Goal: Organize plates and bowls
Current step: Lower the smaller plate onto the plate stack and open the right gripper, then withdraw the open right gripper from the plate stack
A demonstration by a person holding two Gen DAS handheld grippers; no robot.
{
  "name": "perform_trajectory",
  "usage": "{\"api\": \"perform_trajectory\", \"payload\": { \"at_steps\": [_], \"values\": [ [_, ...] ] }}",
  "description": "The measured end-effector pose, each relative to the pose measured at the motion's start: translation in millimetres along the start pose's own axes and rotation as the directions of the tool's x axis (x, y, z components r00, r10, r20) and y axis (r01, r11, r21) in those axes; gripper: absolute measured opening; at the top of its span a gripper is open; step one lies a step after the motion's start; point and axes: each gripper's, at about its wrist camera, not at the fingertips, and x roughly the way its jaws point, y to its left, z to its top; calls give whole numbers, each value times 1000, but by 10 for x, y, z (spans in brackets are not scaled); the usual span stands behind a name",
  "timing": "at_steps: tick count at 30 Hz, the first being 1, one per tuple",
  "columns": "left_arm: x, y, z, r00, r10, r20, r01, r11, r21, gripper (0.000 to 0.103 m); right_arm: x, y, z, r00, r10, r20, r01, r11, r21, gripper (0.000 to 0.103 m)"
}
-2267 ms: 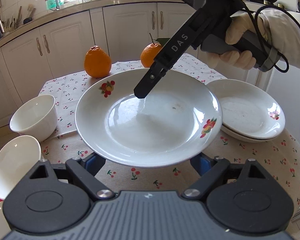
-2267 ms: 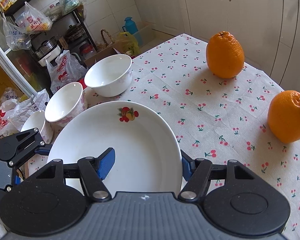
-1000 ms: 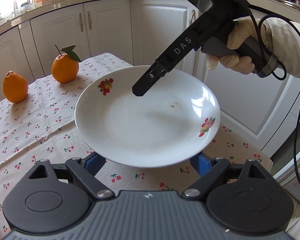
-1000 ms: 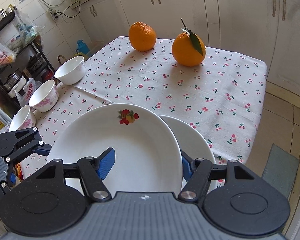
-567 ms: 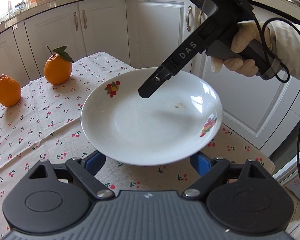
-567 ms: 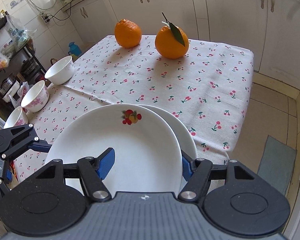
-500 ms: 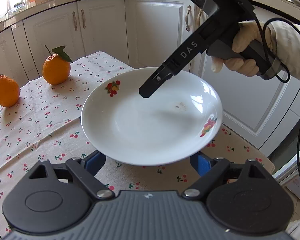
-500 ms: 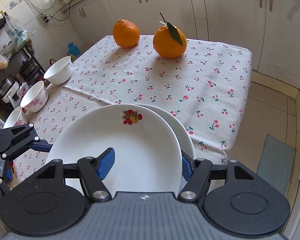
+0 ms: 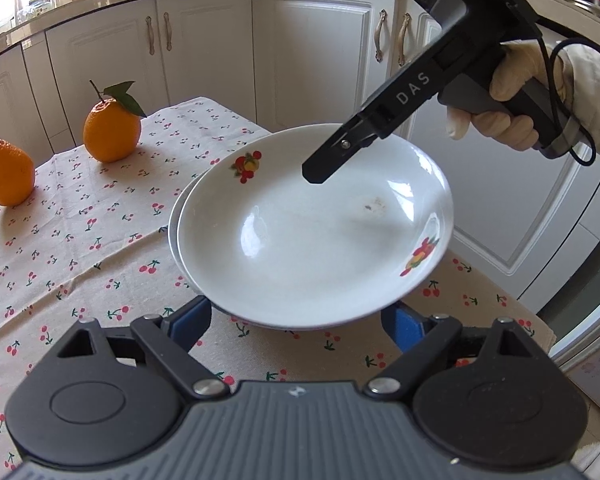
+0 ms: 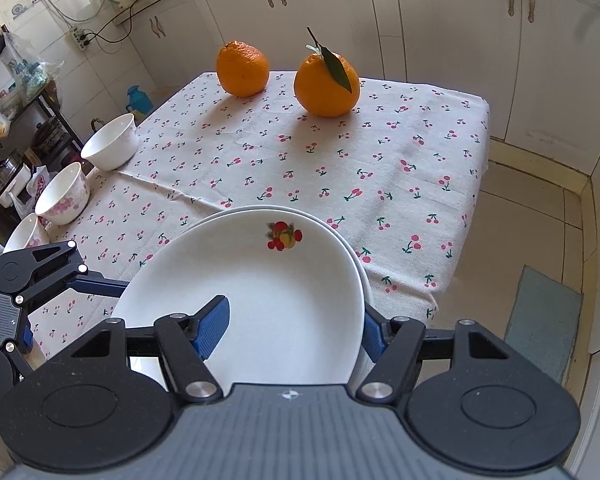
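Item: fruit-print plate (image 10: 276, 300), white and shallow, carried above a stack of plates (image 9: 175, 216) near the table's corner.
Location: almost directly over the stack; only a thin crescent of the lower rim shows on the far side in both views.
Right gripper (image 10: 290, 330): grips the plate's near rim, one blue pad (image 10: 212, 326) lying on the inner face, the other finger outside and under the rim.
Left gripper (image 9: 300, 320): spread wide below the plate's near edge; it appears to prop rather than pinch, though actual contact cannot be confirmed.
Table (image 10: 440, 152): cherry-print cloth, two oranges (image 10: 326, 84) at the far end, three bowls (image 10: 112, 148) along the left edge.
Step in hand (judgement): nesting this plate onto the stack.
Handling advice: level the plate, centre it until the crescent below vanishes evenly, lower slowly, and release only once the base is seated; glazed china slides readily, and the stack sits close to the table edge.
Not determinable: number of plates in the stack, the remaining gap between plate and stack, and the nature of a small brownish mark (image 9: 374, 204) on the plate's face.
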Motion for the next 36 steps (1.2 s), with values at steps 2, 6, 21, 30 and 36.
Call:
{"api": "perform_trajectory", "payload": {
  "at_steps": [2,6,21,30,36],
  "values": [
    [-15,-10,-1,1000,4,9,-4,1000,8,94,-14,8,-3,1000,-8,-2,8,1000,-1,73],
    [-19,-16,-4,1000,5,20,-6,1000,20,94,-39,22,-17,1000,-24,-3,24,1000,4,73],
    [-79,8,-38,999,11,49,-13,1000,27,95,-40,141,-38,994,-103,-33,103,995,2,84],
    [-243,36,-71,993,30,115,-33,999,28,98,-265,432,-80,992,-112,53,114,993,-39,103],
    [-430,68,-103,984,29,176,-33,999,19,98,-385,806,-139,975,-174,138,182,982,-50,103]
  ]
}}
